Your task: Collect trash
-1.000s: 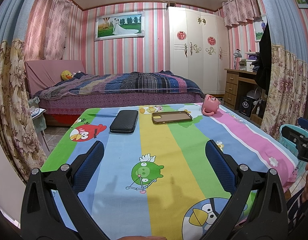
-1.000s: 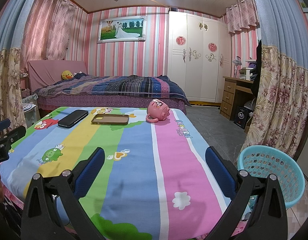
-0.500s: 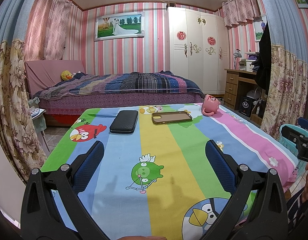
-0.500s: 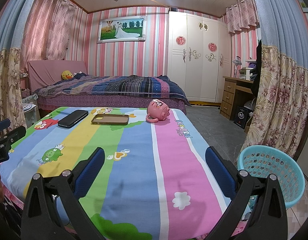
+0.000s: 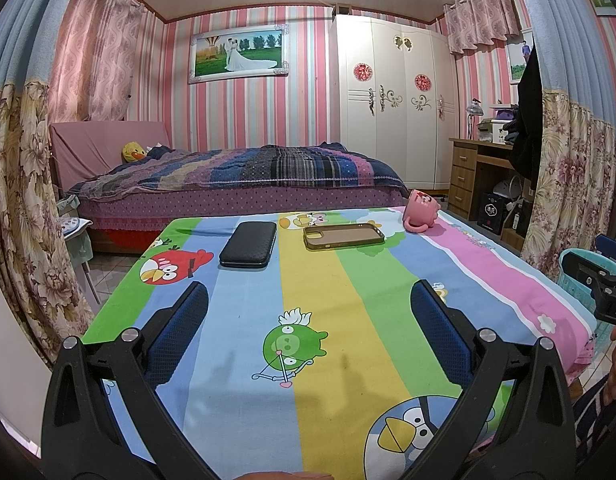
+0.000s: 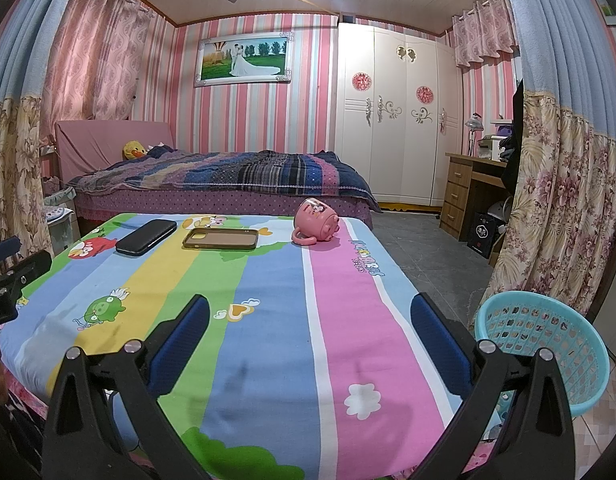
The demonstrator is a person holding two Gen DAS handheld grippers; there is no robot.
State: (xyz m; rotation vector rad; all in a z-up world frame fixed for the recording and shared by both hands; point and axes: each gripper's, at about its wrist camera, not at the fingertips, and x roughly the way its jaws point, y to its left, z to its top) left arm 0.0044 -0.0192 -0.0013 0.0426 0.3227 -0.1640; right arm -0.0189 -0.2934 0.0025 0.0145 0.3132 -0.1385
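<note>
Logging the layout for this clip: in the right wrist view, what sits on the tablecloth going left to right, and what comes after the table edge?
black case → phone case → pink mug lying on its side → blue basket on the floor.

A table (image 5: 348,360) is wearing a bright striped cloth (with cartoon birds and pigs). A black case (image 5: 248,244), a phone cover (image 5: 344,236) and a tipped pink cup (image 5: 422,210) are lying on it.

Both wrist views look low across the table (image 5: 235,320) toward the bed (image 6: 227,176).
</note>
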